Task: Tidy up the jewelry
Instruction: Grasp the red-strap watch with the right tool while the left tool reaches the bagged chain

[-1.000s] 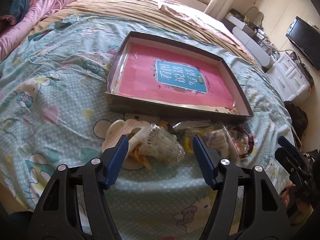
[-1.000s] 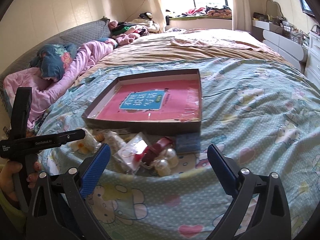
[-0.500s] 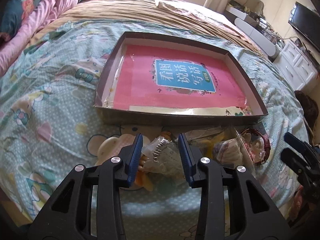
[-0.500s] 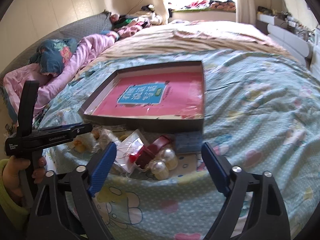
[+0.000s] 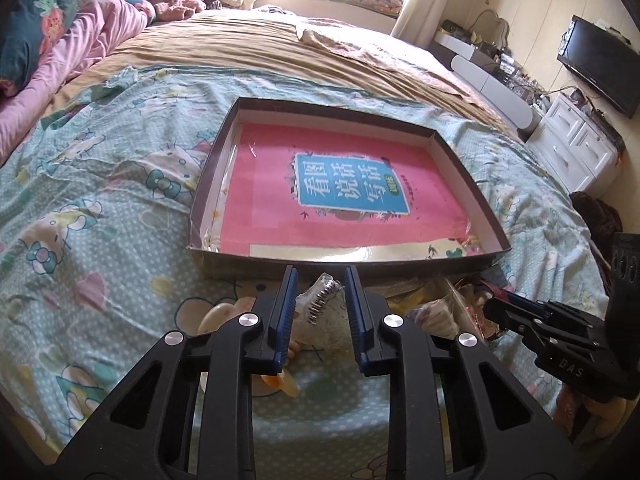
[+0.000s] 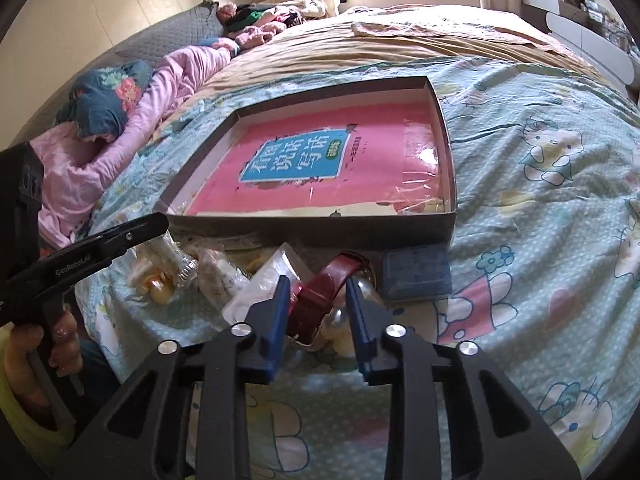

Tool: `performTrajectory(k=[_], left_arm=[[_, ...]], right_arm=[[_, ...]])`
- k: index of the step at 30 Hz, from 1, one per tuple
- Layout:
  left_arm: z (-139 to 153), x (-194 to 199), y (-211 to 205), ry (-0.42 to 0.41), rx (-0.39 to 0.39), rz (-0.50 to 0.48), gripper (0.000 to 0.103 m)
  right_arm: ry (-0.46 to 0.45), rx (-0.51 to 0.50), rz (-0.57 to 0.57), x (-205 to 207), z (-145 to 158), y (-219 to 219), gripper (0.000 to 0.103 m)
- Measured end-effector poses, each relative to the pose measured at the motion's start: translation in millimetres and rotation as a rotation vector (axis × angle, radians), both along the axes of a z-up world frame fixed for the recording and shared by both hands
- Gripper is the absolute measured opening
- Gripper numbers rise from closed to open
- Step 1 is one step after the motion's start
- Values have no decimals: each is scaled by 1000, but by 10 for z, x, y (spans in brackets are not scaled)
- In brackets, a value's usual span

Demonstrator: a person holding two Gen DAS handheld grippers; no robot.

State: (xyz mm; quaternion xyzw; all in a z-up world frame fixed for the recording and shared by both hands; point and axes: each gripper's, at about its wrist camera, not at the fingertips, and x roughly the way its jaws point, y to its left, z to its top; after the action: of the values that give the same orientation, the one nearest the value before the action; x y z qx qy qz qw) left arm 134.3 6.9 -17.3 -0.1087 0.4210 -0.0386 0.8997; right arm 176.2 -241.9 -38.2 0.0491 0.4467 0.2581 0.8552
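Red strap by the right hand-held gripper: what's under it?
Under the red strap, pearly beads and a metal ring show; anything beneath its middle is covered.
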Motion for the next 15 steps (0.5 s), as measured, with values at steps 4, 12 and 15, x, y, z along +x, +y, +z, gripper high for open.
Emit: performTrajectory(k=[4,12,15], left_arm=[[82,8,27,-8,-9,-5,16],[318,63,77,-24,1,-15,16],[424,75,97,-29,8,-17,5]], right_arm=[[-19,15,1,-21,76,-16,16],[-61,74,-2,-50,348,-102,16],[-66,89,-15,-18,429,-164,16]])
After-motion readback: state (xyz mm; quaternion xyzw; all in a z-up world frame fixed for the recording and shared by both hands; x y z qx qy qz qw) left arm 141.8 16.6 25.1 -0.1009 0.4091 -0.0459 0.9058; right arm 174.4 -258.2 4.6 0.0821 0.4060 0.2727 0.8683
